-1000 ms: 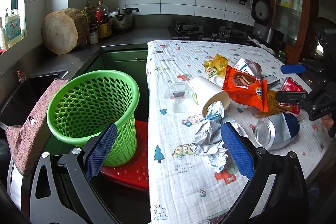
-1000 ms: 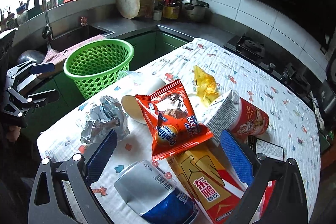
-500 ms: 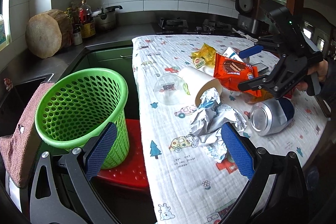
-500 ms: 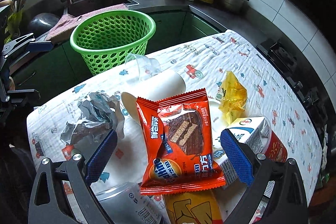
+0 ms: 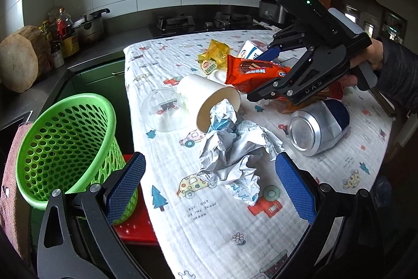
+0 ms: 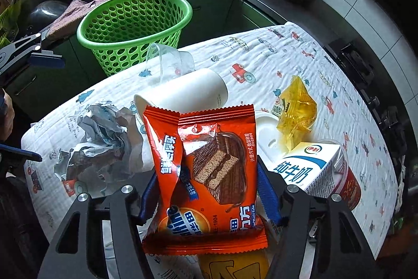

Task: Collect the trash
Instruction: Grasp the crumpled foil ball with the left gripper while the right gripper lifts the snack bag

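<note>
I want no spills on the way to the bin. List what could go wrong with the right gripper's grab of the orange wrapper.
1. The right gripper pinches the orange wrapper already buckled into a fold; the slick film may slip out.
2. The paper cup and clear plastic cup lie on their sides between wrapper and green basket; a low carry could knock them off the table.
3. The left gripper, open near the crumpled paper, could cross paths.
</note>
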